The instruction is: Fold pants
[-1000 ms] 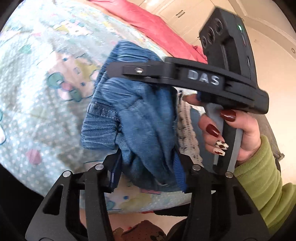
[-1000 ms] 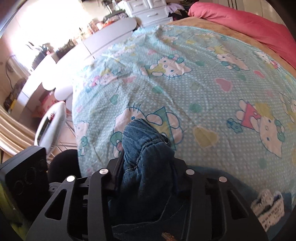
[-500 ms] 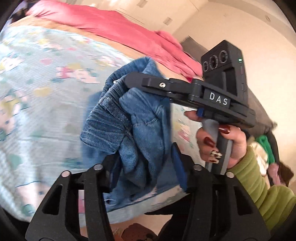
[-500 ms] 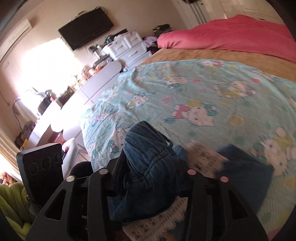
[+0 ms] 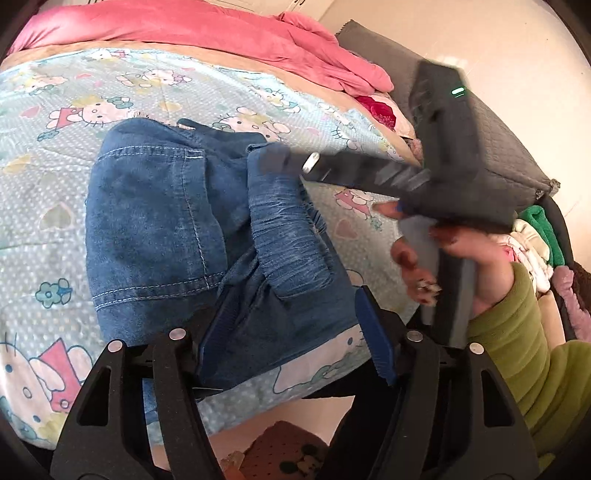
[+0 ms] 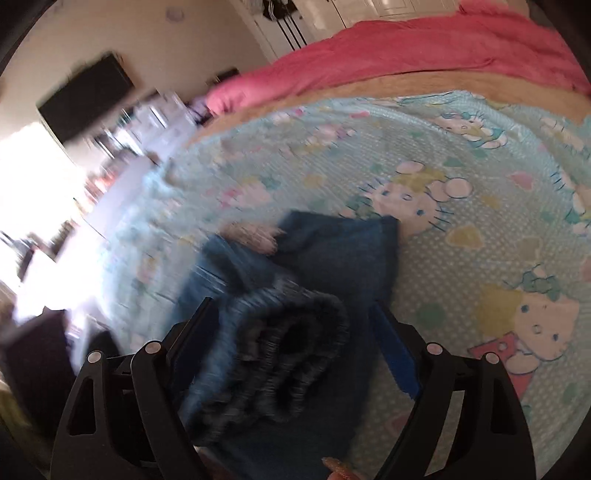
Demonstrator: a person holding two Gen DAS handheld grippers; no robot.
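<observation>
The blue denim pants [image 5: 159,221] lie folded in a thick bundle on the cartoon-print sheet [image 5: 55,184]. My left gripper [image 5: 295,336] is at the bundle's near edge, jaws opening; denim lies between them and the right pad stands clear of it. A hand [image 5: 476,251] in a green sleeve holds my right gripper [image 5: 277,162], blurred, with its tip at the waistband. In the right wrist view that gripper [image 6: 295,343] has its jaws opening wide around the rolled waistband [image 6: 288,339], pads apart from the pants [image 6: 332,251].
A pink duvet [image 5: 184,26] lies across the far side of the bed. A grey padded headboard [image 5: 498,140] and a pile of clothes [image 5: 532,236] are at the right. The bed's near edge runs under my left gripper. A wall TV [image 6: 85,96] hangs far left.
The pants were bunched and clamped in both grippers above the bed; now they rest on the sheet and both sets of jaws have spread. Both views have swung across the bed.
</observation>
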